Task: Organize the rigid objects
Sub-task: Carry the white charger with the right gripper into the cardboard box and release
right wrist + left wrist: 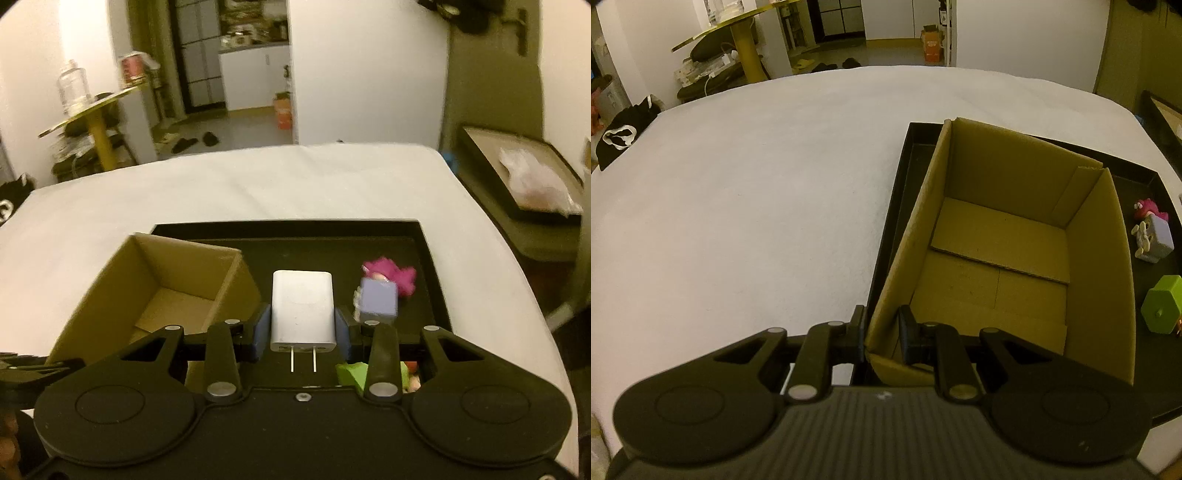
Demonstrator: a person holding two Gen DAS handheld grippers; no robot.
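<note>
An open cardboard box (1004,236) stands empty in a black tray (905,177) on the white cloth. My left gripper (882,332) is shut on the box's near left wall, one pad outside and one inside. In the right wrist view, my right gripper (303,325) is shut on a white plug charger (303,310), prongs pointing back at the camera, held above the tray (288,229) just right of the box (155,284). A purple cube toy (380,301), a pink toy (391,273) and a green block (351,371) lie in the tray beside the box.
The purple cube toy (1156,236), pink toy (1148,208) and green block (1161,304) show at the right edge of the left wrist view. A yellow round table (96,107) stands beyond the cloth on the left. A framed tray with a plastic bag (532,177) is at the right.
</note>
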